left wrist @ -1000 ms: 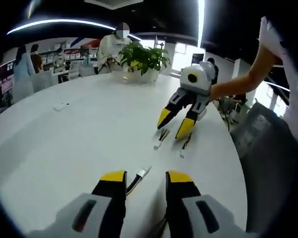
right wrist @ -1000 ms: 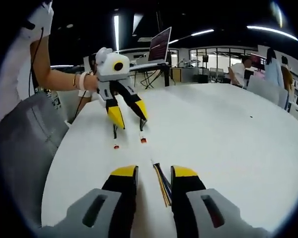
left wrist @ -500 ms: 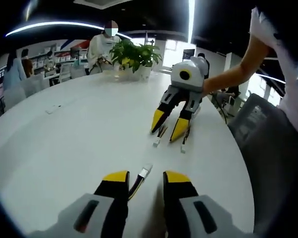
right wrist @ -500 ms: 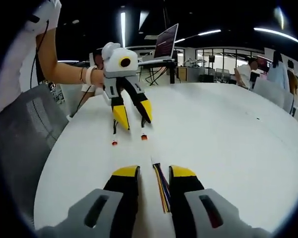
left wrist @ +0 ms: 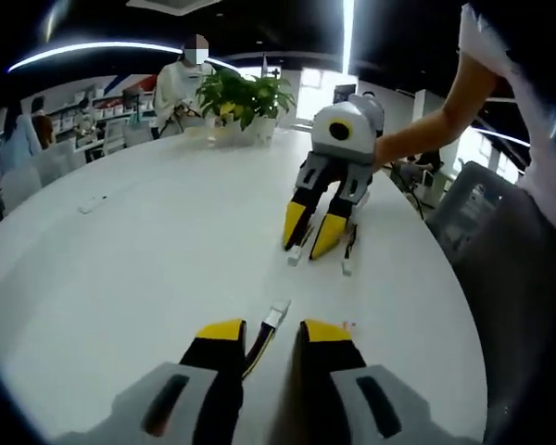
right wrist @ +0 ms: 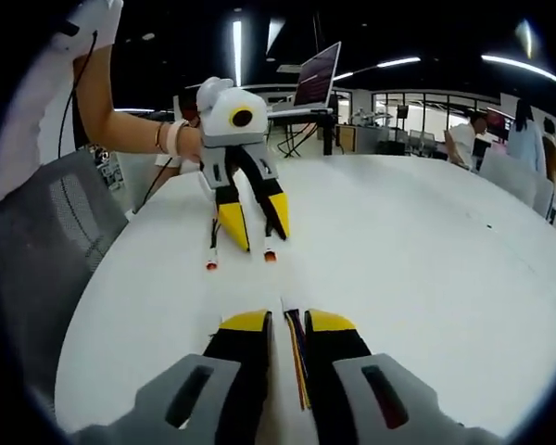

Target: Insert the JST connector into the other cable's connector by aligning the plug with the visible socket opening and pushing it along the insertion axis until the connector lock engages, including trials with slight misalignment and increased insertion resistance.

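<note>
A: Containers?
B: One pot holding a leafy plant (left wrist: 233, 95), sitting at the far edge of the white counter (left wrist: 139, 241).
A: Left hand-held gripper (left wrist: 264, 331)?
B: Jaws narrow, clamping on a cable with a white connector (left wrist: 277, 313) sticking out past the tips, lying low over the counter. In the right gripper view it's facing the camera (right wrist: 257, 221), two red-tipped cable ends (right wrist: 270, 256) lying just below its tips.
A: Right hand-held gripper (right wrist: 287, 321)?
B: Jaws narrow too, gripping a multicoloured wire bundle (right wrist: 296, 357). Its connector end: can't tell.
A: Spacing?
B: Grippers facing each other, well apart, bare counter between.
A: Surroundings?
B: Grey mesh chair (right wrist: 32, 250) beside the counter; open laptop (right wrist: 316, 76) and people standing behind.
</note>
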Demonstrator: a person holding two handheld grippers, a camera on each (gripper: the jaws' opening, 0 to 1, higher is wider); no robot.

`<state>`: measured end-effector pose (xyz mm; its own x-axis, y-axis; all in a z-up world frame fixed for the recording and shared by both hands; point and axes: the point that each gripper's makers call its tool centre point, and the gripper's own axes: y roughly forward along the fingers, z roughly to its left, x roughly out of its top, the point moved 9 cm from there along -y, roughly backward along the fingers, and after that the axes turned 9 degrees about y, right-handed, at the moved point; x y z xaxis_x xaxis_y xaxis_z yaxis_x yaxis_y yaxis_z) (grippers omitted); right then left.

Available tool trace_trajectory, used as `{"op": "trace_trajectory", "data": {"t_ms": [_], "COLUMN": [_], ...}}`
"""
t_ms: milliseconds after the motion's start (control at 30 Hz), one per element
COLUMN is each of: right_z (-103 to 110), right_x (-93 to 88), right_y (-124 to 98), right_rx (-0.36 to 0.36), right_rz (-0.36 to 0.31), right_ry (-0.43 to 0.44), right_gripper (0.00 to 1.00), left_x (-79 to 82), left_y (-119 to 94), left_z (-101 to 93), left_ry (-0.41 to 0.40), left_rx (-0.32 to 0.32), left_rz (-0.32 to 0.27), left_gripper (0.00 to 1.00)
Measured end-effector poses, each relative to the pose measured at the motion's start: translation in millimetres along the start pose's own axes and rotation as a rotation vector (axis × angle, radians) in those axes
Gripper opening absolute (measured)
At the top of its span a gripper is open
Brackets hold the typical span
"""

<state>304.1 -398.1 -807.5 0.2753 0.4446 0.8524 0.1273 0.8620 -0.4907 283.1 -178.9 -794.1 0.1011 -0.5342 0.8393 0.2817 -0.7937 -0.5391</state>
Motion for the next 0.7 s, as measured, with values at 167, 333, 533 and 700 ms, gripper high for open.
{"op": "trace_trajectory", "data": {"t_ms": [167, 333, 533, 700], "right_z": [-0.6, -1.0, -2.3, -3.8], "right_x": [0.0, -0.1, -0.3, 0.3], "right_y": [1.4, 3.2, 3.9, 4.1], "right_rx": [0.0, 0.003, -0.002, -0.003], "right_rz": [-0.008, -0.014, -0.027, -0.027], "right_ry": [0.003, -0.011, -0.006, -0.013], "right_gripper": [0.1, 0.08, 0.07, 0.06], "left_x": [-0.9, -3.4, -4.0, -3.7], "left_y": [0.6, 3.4, 5.0, 5.8], "left_z": [1.8, 3.0, 3.1, 0.5], "left_ry": [0.019, 0.076, 0.084, 0.096], "left_rx": [0.0, -0.004, -0.006, -0.019], "left_rz": [-0.008, -0.027, -0.056, -0.072], "left_gripper": [0.15, 0.13, 0.11, 0.04]}}
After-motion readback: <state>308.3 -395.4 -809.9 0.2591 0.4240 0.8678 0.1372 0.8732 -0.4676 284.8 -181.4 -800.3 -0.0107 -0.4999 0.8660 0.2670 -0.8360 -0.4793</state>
